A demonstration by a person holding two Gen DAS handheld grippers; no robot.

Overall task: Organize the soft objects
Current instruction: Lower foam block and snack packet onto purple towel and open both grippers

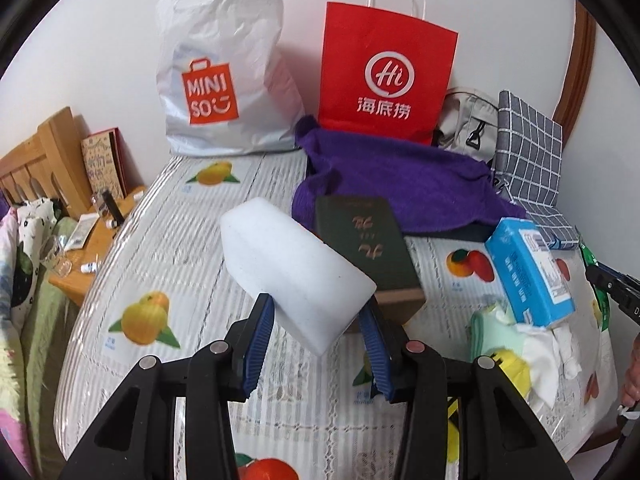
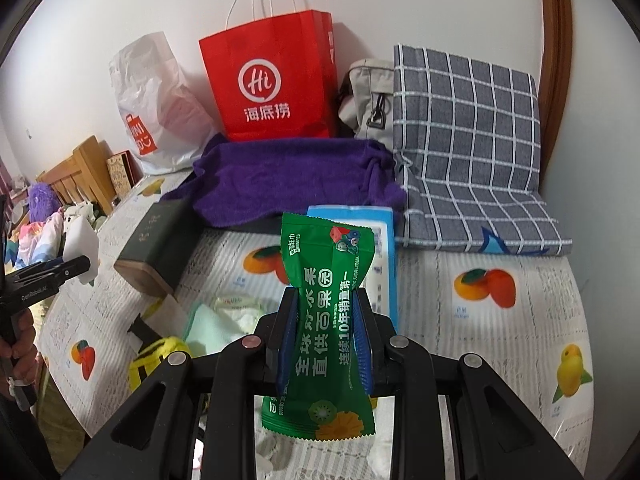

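Note:
My left gripper [image 1: 320, 312] is shut on a white sponge block [image 1: 292, 268] and holds it above the table; the block also shows at the left of the right wrist view [image 2: 82, 250]. My right gripper [image 2: 326, 304] is shut on a green wet-wipes packet [image 2: 326, 304], squeezed at its middle and held above the table. A purple towel [image 1: 400, 176] lies at the back of the table. A blue tissue pack [image 1: 528, 268] rests at the right on a pale green cloth [image 1: 492, 332] and crumpled white tissues [image 1: 548, 364]. A yellow plush toy [image 2: 160, 356] lies beside them.
A dark green book [image 1: 368, 248] lies on the fruit-print tablecloth [image 1: 160, 264]. A white Miniso bag [image 1: 224, 64], a red paper bag [image 1: 384, 76], a grey pouch [image 1: 468, 120] and a checked cushion [image 2: 468, 140] stand along the back wall. A wooden bedside shelf [image 1: 60, 184] stands left.

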